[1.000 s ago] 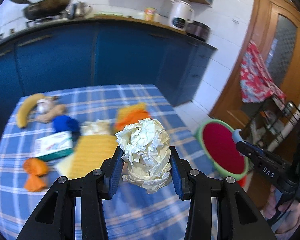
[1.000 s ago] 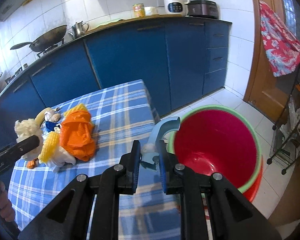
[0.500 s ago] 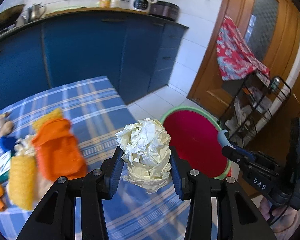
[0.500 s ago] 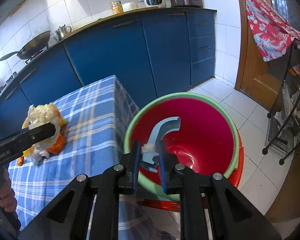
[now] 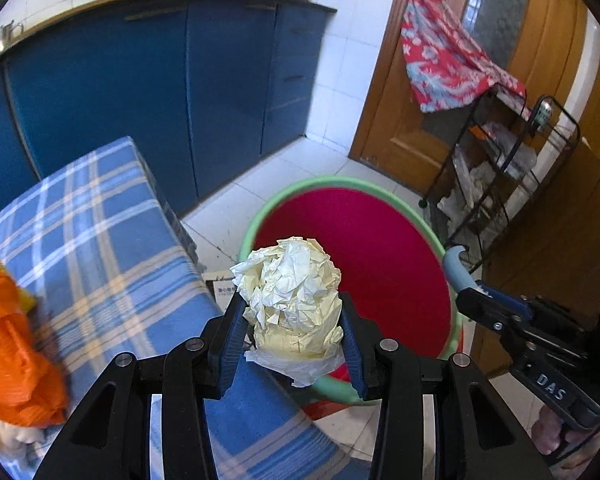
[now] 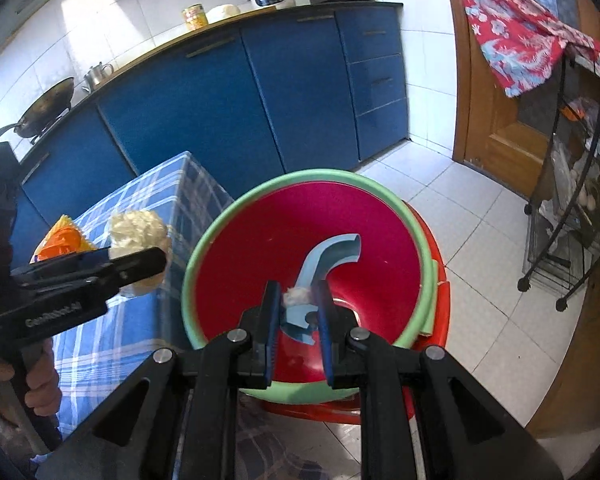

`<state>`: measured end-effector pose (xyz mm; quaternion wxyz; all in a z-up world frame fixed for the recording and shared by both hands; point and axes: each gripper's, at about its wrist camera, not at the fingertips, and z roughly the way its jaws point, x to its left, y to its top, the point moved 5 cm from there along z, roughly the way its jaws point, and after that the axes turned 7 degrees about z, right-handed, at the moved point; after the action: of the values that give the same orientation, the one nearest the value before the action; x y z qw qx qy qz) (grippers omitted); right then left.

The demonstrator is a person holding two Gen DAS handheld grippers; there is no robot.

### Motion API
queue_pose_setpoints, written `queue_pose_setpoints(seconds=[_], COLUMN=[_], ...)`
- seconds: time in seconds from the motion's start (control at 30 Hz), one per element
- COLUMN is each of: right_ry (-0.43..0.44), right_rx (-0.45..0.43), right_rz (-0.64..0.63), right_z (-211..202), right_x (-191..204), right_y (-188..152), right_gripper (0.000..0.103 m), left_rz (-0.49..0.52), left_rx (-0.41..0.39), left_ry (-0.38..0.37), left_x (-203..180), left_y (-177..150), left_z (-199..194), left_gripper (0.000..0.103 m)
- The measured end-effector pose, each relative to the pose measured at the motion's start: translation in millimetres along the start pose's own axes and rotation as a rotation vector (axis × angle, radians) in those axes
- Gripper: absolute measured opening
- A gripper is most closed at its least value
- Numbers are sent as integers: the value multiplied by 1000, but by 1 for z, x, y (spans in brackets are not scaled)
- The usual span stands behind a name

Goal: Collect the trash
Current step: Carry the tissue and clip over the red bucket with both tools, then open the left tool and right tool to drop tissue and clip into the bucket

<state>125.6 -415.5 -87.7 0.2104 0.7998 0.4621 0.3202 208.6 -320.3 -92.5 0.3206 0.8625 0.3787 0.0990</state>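
Observation:
My left gripper (image 5: 292,320) is shut on a crumpled ball of pale paper (image 5: 292,292), held at the table's right edge just short of the green rim of the red bin (image 5: 380,248). In the right wrist view that same paper ball (image 6: 138,228) hangs left of the red bin (image 6: 252,240). My right gripper (image 6: 300,300) is shut on a curved light-blue plastic piece (image 6: 332,252) with a small white tuft on it, held over the bin's mouth. From the left wrist view the blue plastic piece (image 5: 456,268) sticks out of the right gripper (image 5: 470,290) at the bin's right rim.
The blue checked tablecloth (image 5: 100,248) carries an orange bag (image 5: 16,348) at its left. Blue kitchen cabinets (image 6: 292,92) stand behind. A black wire rack (image 6: 572,184) with a red floral cloth (image 6: 516,36) and a wooden door lie right of the bin. White floor tiles surround it.
Both grippers have swung right, off the table toward the bin. The blue piece went from beside the bin's rim to over its mouth; the paper ball reached the table's edge. Grips unchanged.

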Motion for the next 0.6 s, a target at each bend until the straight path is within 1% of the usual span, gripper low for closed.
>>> queue_pose_setpoints(seconds=[0.17,0.27,0.37,0.43,0.6], right_ry=[1,3,9,10,12], right_rx=[13,20,25,26,35], right_rz=[16,18,29,34,37], right_z=[6,10,14,16,21], right_x=[-10,-11,-12,-13,-14], right_y=[-3,-4,-3,-3,-4], right_gripper=[20,20,20,20,20], left_rz=[17,24,28,27,0], left_rx=[27,38,47,49,52], left_ry=[-15,-22,-35,-29,-17], left_x=[-6,-9,-11,-12,-6], left_y=[1,1,1,1,0], left_z=[16,23,28,30,29], left_gripper=[46,49,58,66,68])
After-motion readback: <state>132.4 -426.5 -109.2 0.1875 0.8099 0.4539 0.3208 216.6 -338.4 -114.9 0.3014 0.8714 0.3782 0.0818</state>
